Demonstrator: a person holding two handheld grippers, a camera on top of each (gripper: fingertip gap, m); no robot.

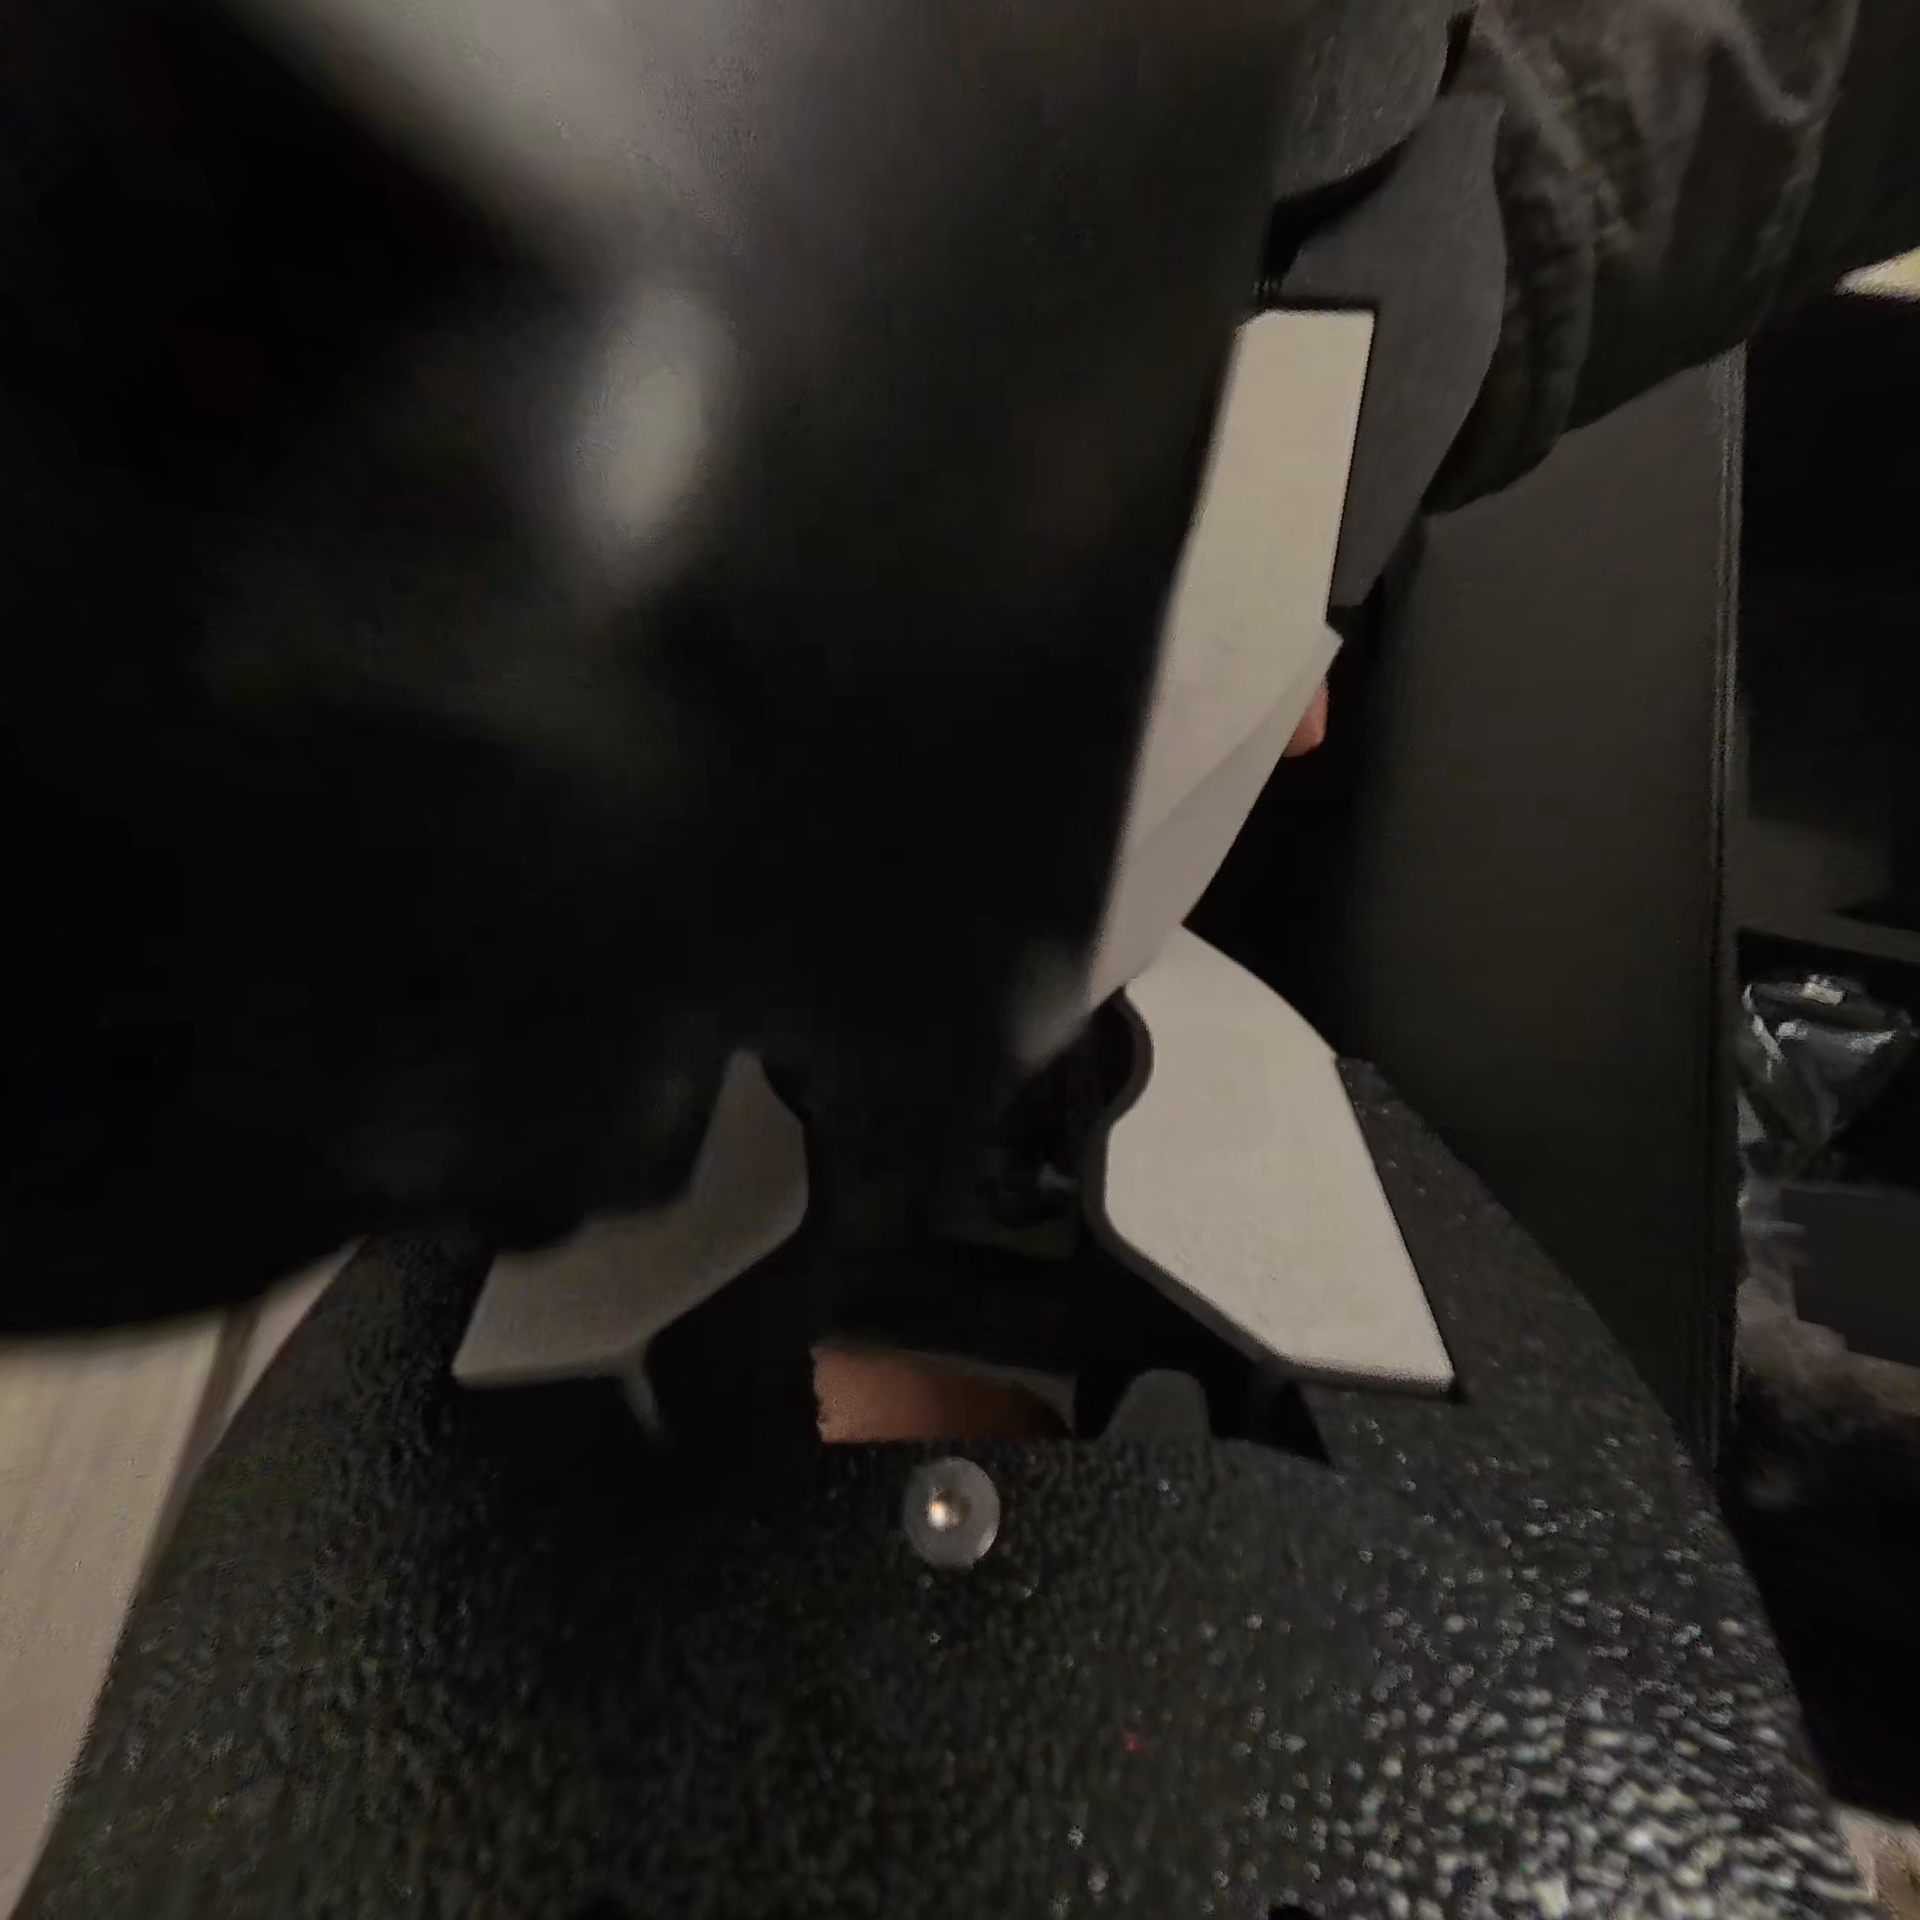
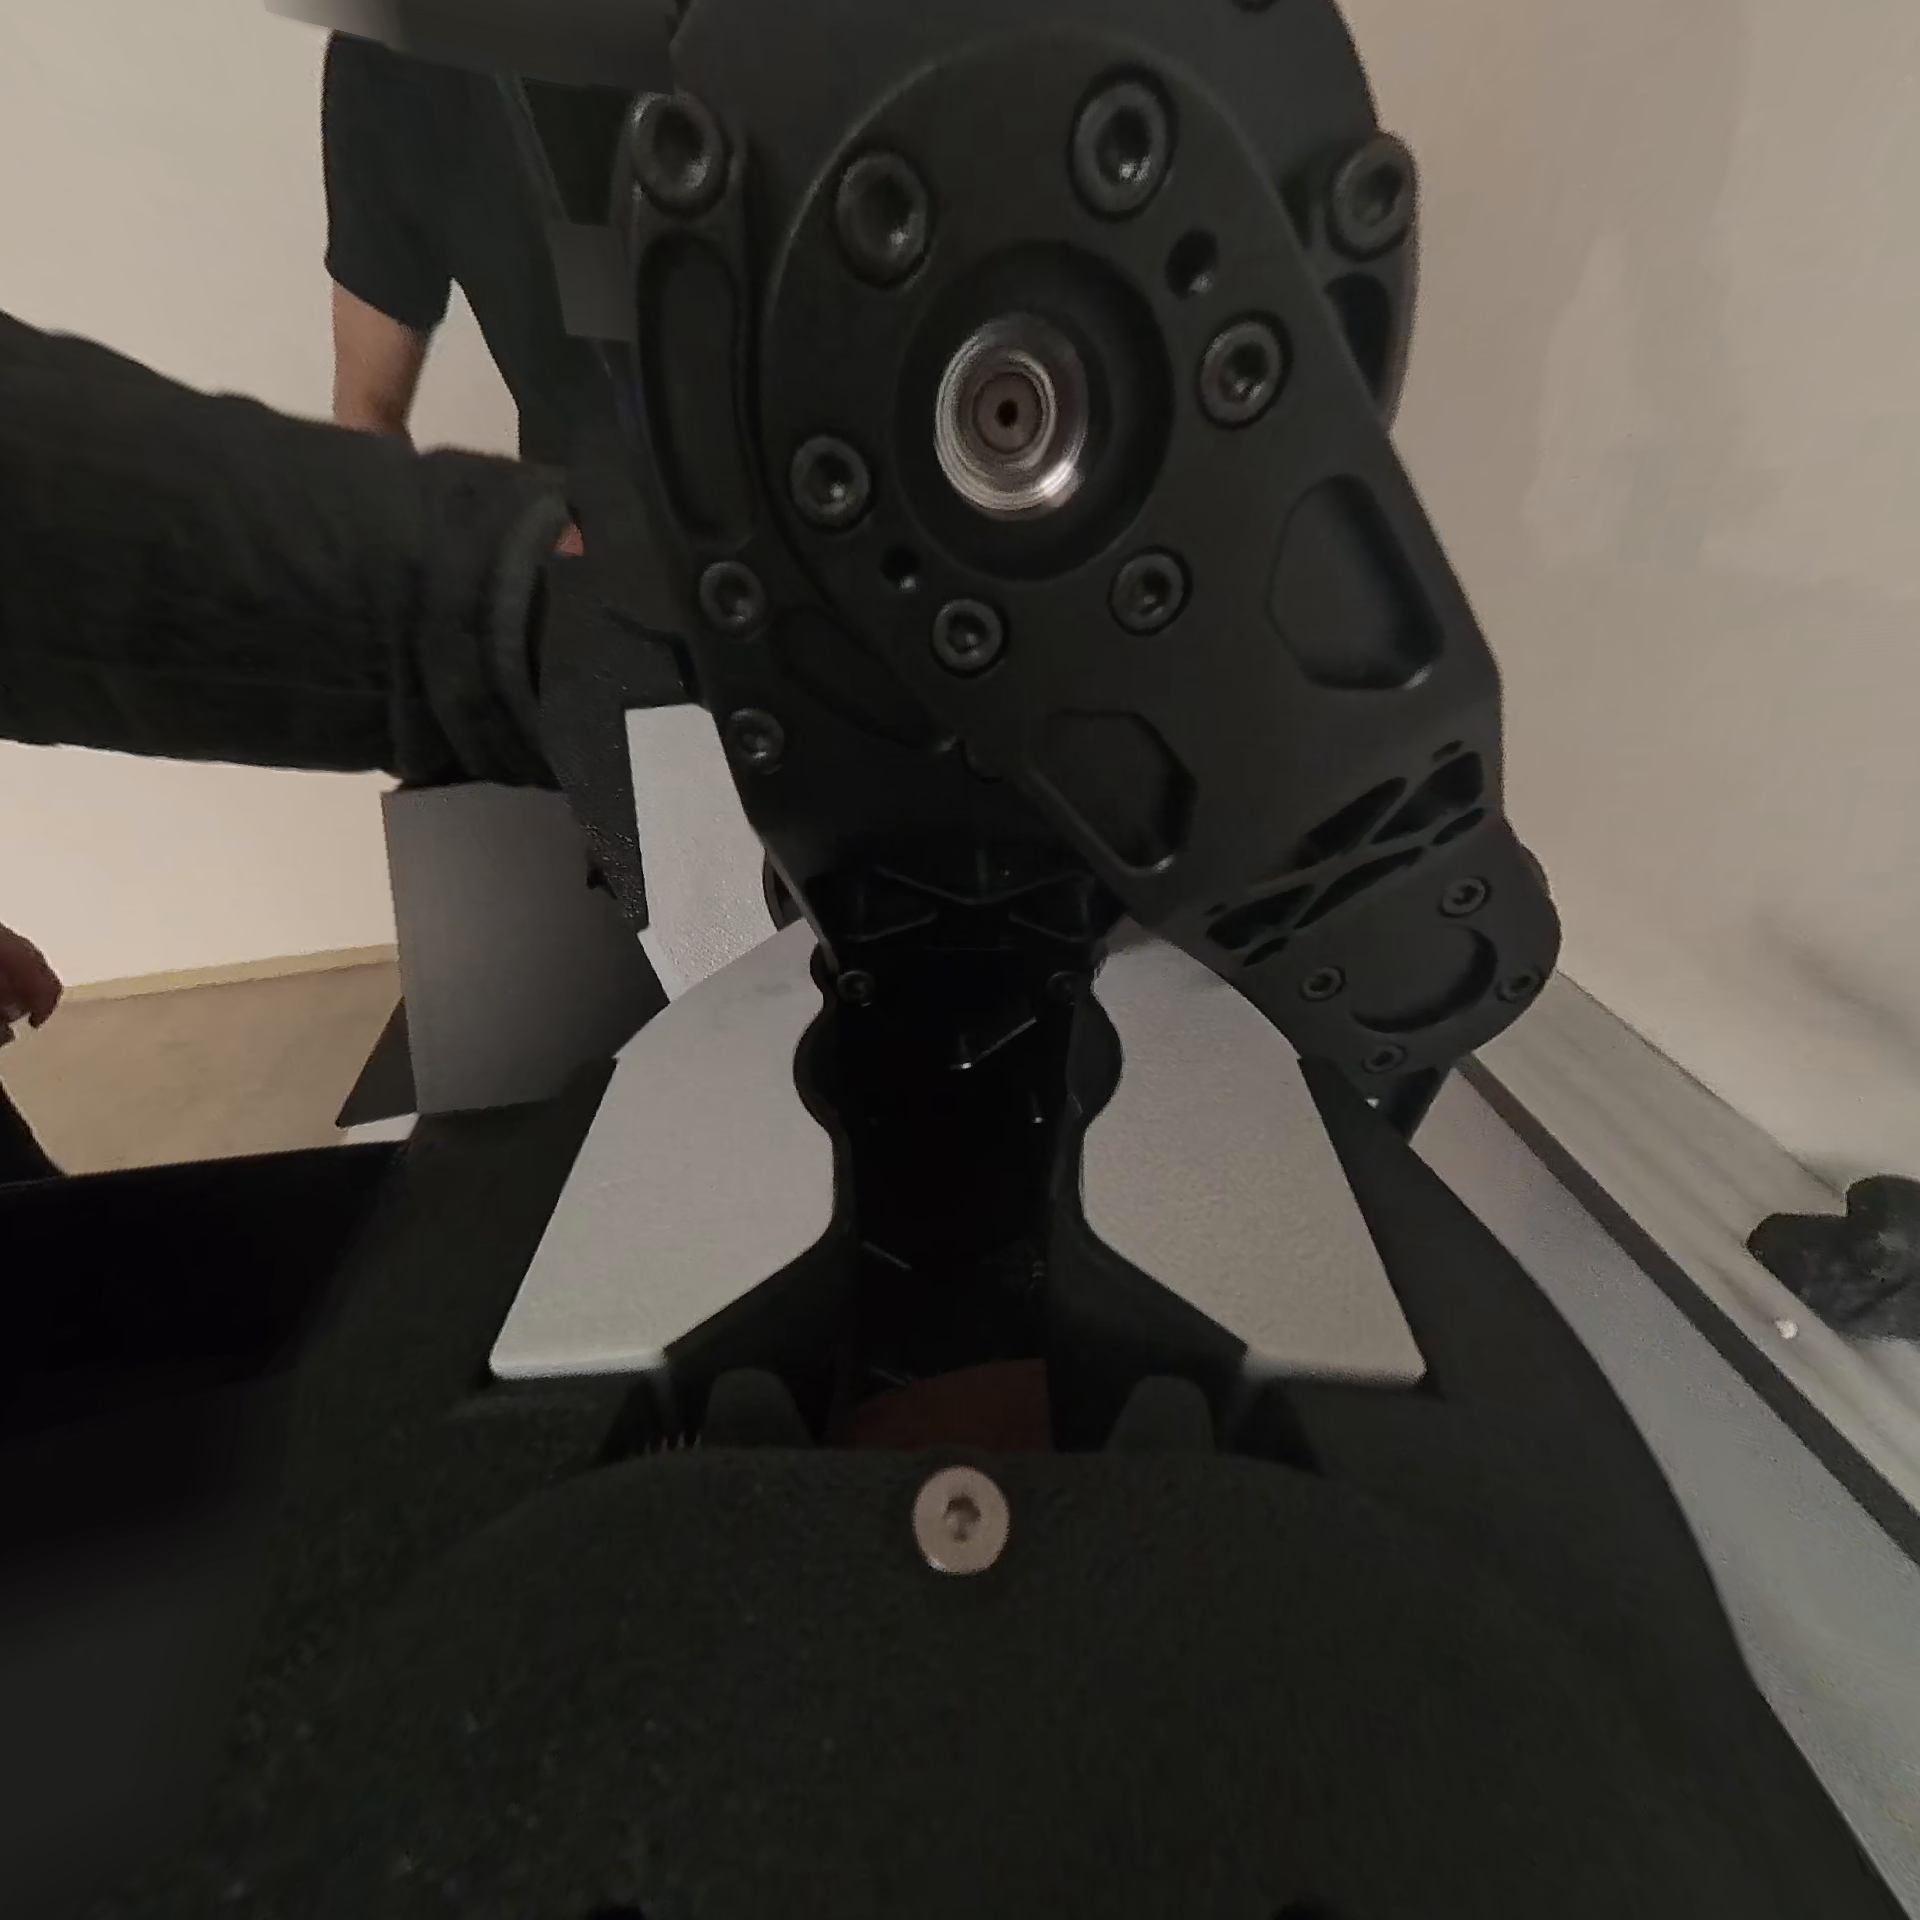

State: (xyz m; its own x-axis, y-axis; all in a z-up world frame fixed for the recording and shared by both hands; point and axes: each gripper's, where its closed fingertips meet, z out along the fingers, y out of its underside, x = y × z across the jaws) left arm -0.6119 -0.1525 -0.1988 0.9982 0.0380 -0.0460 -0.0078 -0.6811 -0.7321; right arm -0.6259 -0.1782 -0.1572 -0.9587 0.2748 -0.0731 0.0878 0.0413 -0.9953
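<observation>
The right hand-held gripper (image 2: 961,997) points at a large black machined part (image 2: 1049,499), which fills the upper middle of the right wrist view. This part is a flat plate-like body with many sunk screws around a silver bearing (image 2: 1006,414) in its centre, and it has a narrower end with slots at the lower right. The lower edge of the part sits between the two fingers, whose grey faces stand close together; the narrow black gap between them seems to be filled by the part, so the gripper appears closed on it, though the contact itself is in shadow. To the left, a dark knitted sleeve (image 2: 260,603) reaches toward the part, and below it the grey fingers of the other gripper show beside the part's left edge. Behind stands a person in a dark shirt (image 2: 416,208), before a pale wall (image 2: 1662,416). At the far right a grey tabletop (image 2: 1621,1195) with a dark border carries a small black object (image 2: 1860,1262).

In the left wrist view, the left hand-held gripper (image 1: 935,1143) is pressed very near a big black blurred mass (image 1: 520,623), probably the same part. Its grey fingers (image 1: 1257,1195) are partly hidden, and I cannot tell how wide they stand. The other gripper's grey finger (image 1: 1247,623) comes down from above, with the sleeve behind it.
</observation>
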